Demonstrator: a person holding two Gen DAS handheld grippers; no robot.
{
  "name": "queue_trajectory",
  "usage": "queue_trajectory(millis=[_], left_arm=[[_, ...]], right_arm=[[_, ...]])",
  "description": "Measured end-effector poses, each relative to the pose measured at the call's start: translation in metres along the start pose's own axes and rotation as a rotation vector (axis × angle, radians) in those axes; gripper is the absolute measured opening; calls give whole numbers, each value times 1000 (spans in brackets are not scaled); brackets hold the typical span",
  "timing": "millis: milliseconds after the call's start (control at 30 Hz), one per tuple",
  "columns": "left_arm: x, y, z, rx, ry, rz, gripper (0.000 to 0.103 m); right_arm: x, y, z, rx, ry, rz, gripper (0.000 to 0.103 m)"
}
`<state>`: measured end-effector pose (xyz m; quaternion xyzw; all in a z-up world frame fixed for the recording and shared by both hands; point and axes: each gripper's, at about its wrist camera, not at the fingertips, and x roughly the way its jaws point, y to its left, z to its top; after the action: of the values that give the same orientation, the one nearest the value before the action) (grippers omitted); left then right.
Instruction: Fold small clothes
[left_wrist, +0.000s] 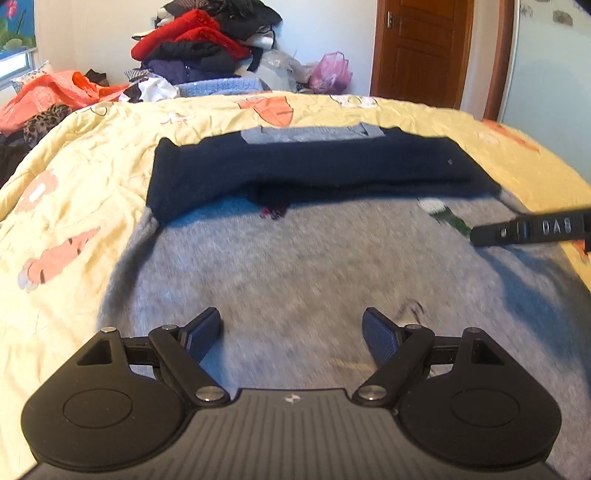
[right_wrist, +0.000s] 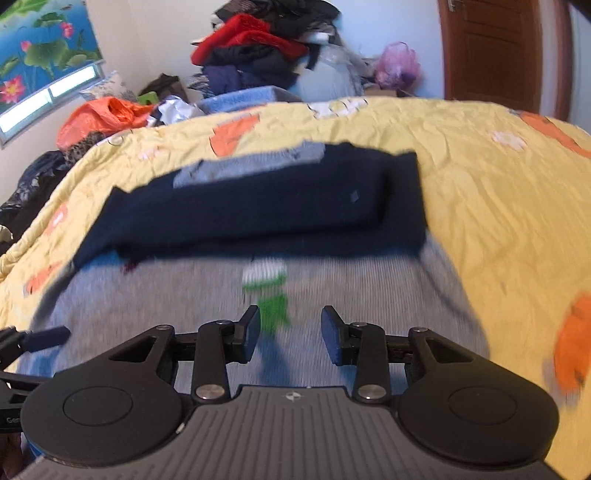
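garment: i'm looking at a small grey sweater (left_wrist: 295, 258) lying flat on the yellow bedspread (left_wrist: 92, 155), its navy sleeves (left_wrist: 303, 166) already folded across the far end.
left fingers: i'm holding the left gripper (left_wrist: 291, 332) low over the near grey body, fingers spread wide, pinching nothing.
right fingers: i'm holding the right gripper (right_wrist: 290, 332) over the same panel, fingers parted, empty, a green motif (right_wrist: 273, 306) just ahead of them.
key relation: the sweater is running away from both grippers, long axis pointing toward the navy band at the far end; the near hem is lying below the fingers, out of view.
nearer hand: i'm judging both about equally close, left over the left half, right over the right.
next move, my guess: i'm reckoning on gripping the near hem corners and carrying them forward over the sleeves.
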<state>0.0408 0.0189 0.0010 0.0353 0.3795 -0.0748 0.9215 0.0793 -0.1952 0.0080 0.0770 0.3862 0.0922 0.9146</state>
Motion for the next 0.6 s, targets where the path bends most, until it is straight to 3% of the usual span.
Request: queue_trajectory(millis=[200,467,600], left_arm=[[-27,-10,-26,-63,26,16,89],[-60,-30,-69,-43,-23,56,95],[-73,-30,-83,-51,-40,60,96]], right_arm=[[-35,12,-49,-36,-39,-63,57],[-71,29,-105,-140,-75,-100,86],[-85,34,-123,-166,-83,-107,90]])
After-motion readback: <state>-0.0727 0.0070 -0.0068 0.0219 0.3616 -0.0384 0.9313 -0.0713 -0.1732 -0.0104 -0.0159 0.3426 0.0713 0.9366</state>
